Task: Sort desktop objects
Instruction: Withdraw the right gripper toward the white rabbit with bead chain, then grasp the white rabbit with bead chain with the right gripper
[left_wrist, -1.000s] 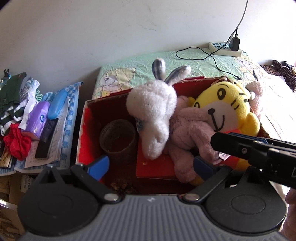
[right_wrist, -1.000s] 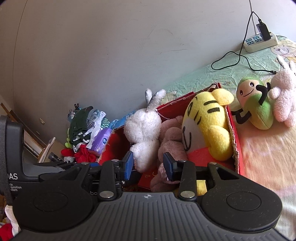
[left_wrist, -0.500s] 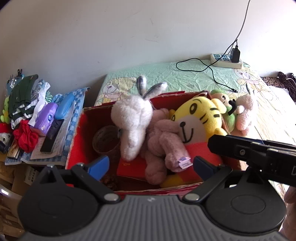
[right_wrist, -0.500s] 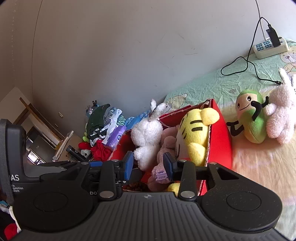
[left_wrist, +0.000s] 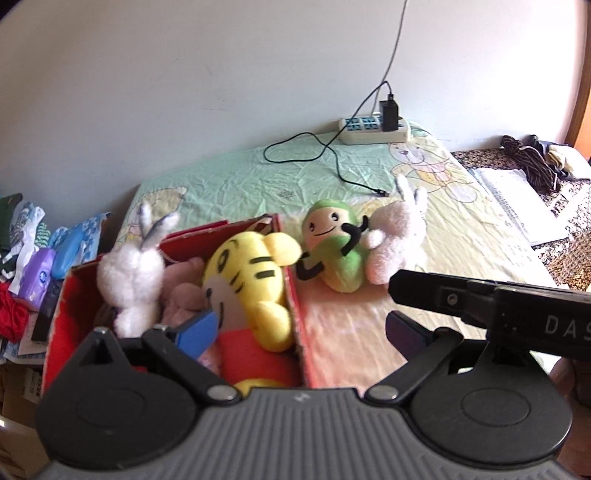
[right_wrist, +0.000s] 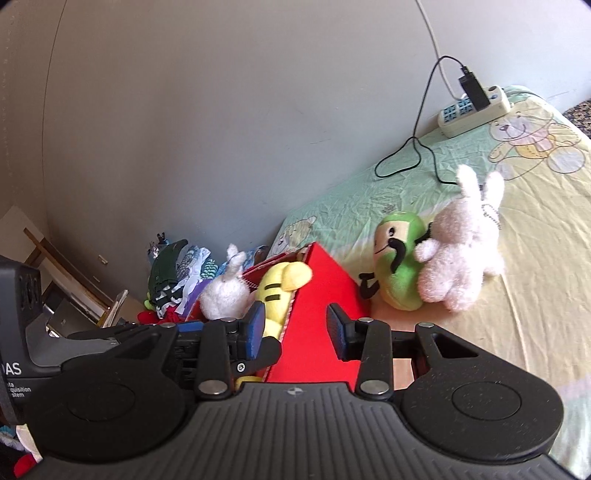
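A red cardboard box (left_wrist: 295, 317) stands on the bed and holds a white rabbit (left_wrist: 129, 273), a pink plush (left_wrist: 181, 291) and a yellow tiger (left_wrist: 251, 291). Just right of the box, on the sheet, a green plush (left_wrist: 332, 254) leans against a pale pink rabbit (left_wrist: 395, 243). My left gripper (left_wrist: 301, 332) is open and hovers over the box's right wall, holding nothing. My right gripper (right_wrist: 295, 330) is open and empty in front of the red box (right_wrist: 317, 306). The green plush (right_wrist: 399, 258) and the pink rabbit (right_wrist: 461, 251) lie beyond it to the right.
A power strip (left_wrist: 373, 129) with a black charger and a trailing cable lies at the head of the bed. Clothes and small items (left_wrist: 33, 254) are piled left of the box. Papers (left_wrist: 517, 206) and dark cords (left_wrist: 532, 162) lie at the far right. A wall is behind.
Both grippers have pulled back and swung right, away from the box's inside. The green plush and pink rabbit now show fully in the left wrist view. Neither gripper's opening has changed.
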